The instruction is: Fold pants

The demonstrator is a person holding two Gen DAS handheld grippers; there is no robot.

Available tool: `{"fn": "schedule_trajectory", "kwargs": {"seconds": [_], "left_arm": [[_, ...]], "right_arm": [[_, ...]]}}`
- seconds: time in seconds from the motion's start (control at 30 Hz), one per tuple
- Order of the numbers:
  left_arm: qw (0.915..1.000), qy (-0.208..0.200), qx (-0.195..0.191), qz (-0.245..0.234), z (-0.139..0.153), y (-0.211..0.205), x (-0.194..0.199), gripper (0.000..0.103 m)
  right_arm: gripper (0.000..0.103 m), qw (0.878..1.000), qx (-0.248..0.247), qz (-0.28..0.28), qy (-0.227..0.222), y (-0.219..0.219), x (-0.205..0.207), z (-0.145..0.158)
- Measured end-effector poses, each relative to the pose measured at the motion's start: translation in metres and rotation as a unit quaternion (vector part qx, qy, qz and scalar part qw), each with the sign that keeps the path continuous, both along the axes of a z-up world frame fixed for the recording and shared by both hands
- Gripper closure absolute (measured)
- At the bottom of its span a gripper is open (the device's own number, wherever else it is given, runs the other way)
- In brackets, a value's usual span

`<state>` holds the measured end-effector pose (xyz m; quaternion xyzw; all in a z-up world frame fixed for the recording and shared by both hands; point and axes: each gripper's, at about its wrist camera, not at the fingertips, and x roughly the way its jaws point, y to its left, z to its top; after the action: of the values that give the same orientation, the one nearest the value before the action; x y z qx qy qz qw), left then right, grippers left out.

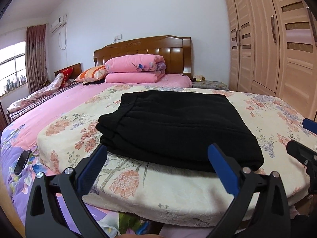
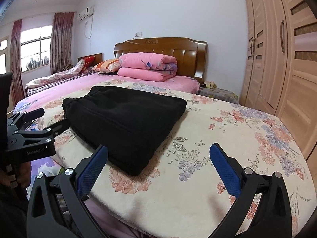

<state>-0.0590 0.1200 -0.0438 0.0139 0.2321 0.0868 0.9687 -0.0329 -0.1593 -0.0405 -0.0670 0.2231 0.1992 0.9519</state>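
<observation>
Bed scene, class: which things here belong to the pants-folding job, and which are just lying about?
Belong to the job:
black pants, folded
floral blanket beneath them
left gripper, open
right gripper, open

Just lying about:
phone
pink quilt
striped pillow
wardrobe

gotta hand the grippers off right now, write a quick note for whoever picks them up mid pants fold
Left gripper: open, holding nothing, at the near edge of the folded black fleece pants.
Right gripper: open, holding nothing, beside the bundle's near right corner, over bare blanket.
Pants: a compact stack of layers, elastic waistband on the left side, lying on the cream floral blanket on the bed.
Done: the folds appear finished; the bundle looks tidy and squared.
Left: probably only a final check or smoothing, and pulling both grippers away. A dark smartphone lies on the purple bedspread to the left; keep clear of it.
</observation>
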Motion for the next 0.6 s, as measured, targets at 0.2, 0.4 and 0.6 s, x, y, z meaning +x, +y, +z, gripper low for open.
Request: {"fn": "schedule_trajectory", "kwargs": {"seconds": [0.2, 0.4, 0.6], "left_arm": [[1.0, 0.001, -0.002, 0.001, 0.0003, 0.0008, 0.0003, 0.001], [1.0, 0.001, -0.002, 0.001, 0.0003, 0.0011, 0.0002, 0.001], [1.0, 0.001, -0.002, 0.0, 0.0, 0.0012, 0.0002, 0.001]], "right_arm": [[0.004, 1.0, -0.006, 0.004, 0.001, 0.0043, -0.0013, -0.0009], [0.004, 1.0, -0.007, 0.005, 0.001, 0.0057, -0.0019, -0.0011], [0.004, 1.0, -0.008, 0.005, 0.002, 0.0069, -0.0028, -0.0014]]}}
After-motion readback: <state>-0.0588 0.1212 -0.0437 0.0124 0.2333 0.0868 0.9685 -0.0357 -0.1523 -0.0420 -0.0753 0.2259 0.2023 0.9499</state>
